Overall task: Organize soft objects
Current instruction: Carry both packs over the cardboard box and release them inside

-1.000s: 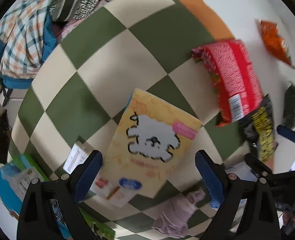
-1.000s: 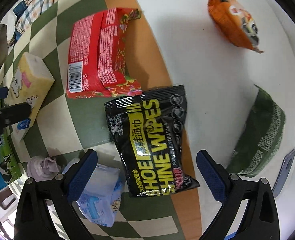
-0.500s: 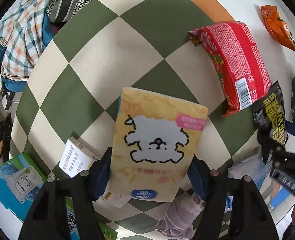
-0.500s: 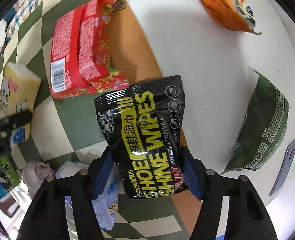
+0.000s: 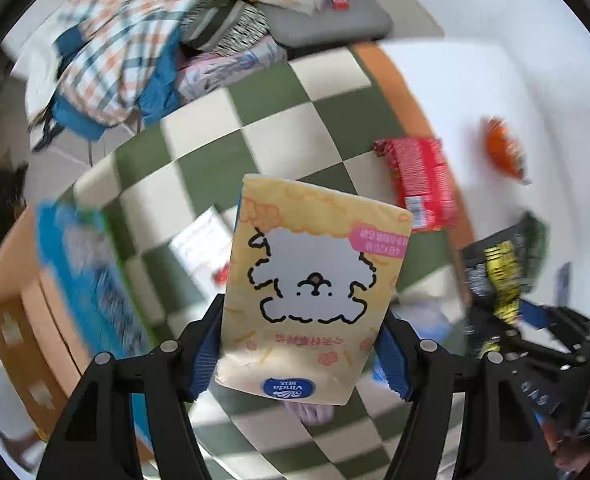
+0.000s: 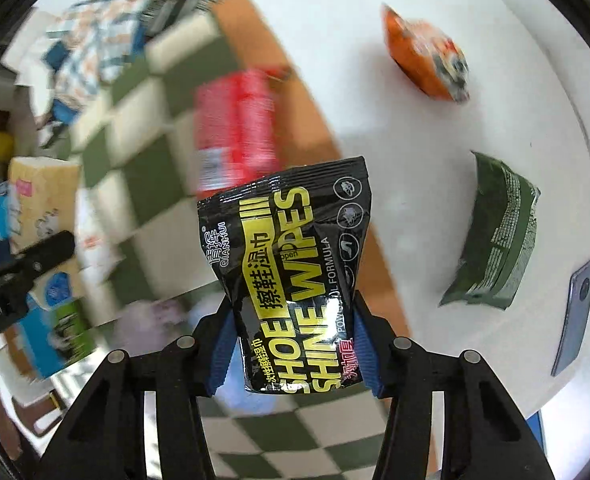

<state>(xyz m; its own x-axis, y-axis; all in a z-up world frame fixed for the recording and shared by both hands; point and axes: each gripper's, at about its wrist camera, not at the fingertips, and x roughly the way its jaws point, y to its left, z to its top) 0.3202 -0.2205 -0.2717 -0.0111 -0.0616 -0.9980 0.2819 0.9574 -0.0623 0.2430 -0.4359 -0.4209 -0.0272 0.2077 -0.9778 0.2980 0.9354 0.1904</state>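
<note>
My left gripper point(image 5: 299, 354) is shut on a yellow tissue pack point(image 5: 311, 284) with a white dog drawing and holds it up off the green checkered mat point(image 5: 215, 168). My right gripper point(image 6: 293, 350) is shut on a black shoe shine wipes pouch point(image 6: 291, 272) and holds it above the mat's orange edge. The wipes pouch also shows at the right of the left wrist view point(image 5: 499, 272), and the tissue pack shows at the left of the right wrist view point(image 6: 35, 200).
A red packet point(image 6: 235, 124) lies on the mat. An orange snack bag point(image 6: 427, 56), a dark green packet point(image 6: 495, 232) and a phone point(image 6: 575, 316) lie on the white table. Clothes point(image 5: 111, 64) are piled at the back left. A blue box point(image 5: 83, 264) and cardboard box point(image 5: 19, 340) stand at the left.
Both grippers closed on their packs, the left on the tissue pack and the right on the wipes pouch, and have lifted them off the mat. The background now blurs with motion.
</note>
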